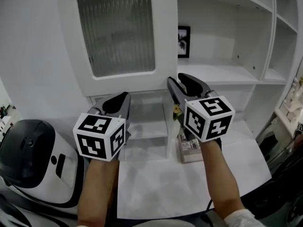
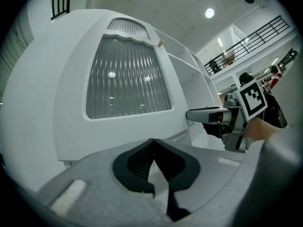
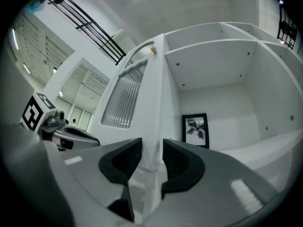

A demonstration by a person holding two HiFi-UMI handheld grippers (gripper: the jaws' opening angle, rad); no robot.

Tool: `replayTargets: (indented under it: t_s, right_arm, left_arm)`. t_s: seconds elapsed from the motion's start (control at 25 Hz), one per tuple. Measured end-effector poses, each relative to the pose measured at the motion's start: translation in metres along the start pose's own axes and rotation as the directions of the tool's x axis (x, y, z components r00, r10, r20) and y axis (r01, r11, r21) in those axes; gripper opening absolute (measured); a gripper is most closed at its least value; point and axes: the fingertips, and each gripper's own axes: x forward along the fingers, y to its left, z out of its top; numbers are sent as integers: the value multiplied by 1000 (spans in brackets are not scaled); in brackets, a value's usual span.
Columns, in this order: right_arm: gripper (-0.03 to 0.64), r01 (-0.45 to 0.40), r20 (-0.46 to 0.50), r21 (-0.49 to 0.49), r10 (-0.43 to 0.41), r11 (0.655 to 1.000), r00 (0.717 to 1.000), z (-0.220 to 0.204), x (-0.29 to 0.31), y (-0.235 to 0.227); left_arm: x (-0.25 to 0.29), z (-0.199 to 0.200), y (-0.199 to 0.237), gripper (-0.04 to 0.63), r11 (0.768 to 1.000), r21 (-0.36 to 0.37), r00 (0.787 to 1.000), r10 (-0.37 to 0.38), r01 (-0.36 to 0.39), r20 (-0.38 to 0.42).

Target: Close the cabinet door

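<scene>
The white cabinet door (image 1: 123,32) with a ribbed glass pane stands open, swung out from the shelf unit. Its free edge (image 3: 154,103) runs between the jaws of my right gripper (image 1: 175,78), and both pads lie against it with no gap showing. My left gripper (image 1: 124,98) is shut and empty, low in front of the door's face (image 2: 128,74) and apart from it. In the left gripper view the right gripper (image 2: 191,114) appears at the door's right edge.
Open white shelves (image 1: 227,72) lie behind the door, with a framed picture (image 1: 183,41) on one. A clear box (image 1: 151,126) and a small labelled item (image 1: 189,150) sit on the white counter (image 1: 189,188). A black-and-white appliance (image 1: 33,160) stands at lower left.
</scene>
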Motion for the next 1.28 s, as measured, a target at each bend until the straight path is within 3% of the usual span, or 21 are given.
replayTargets:
  t_s: [0.64, 1.28]
  right_arm:
    - [118, 149, -21, -5, -149, 989, 989, 3, -16, 15]
    - [80, 96, -48, 6, -95, 995, 994, 6, -35, 113]
  left_arm:
    - [-34, -4, 20, -2, 1000, -3, 999, -31, 31, -10]
    - [-95, -15, 35, -2, 998, -14, 998, -66, 66, -3]
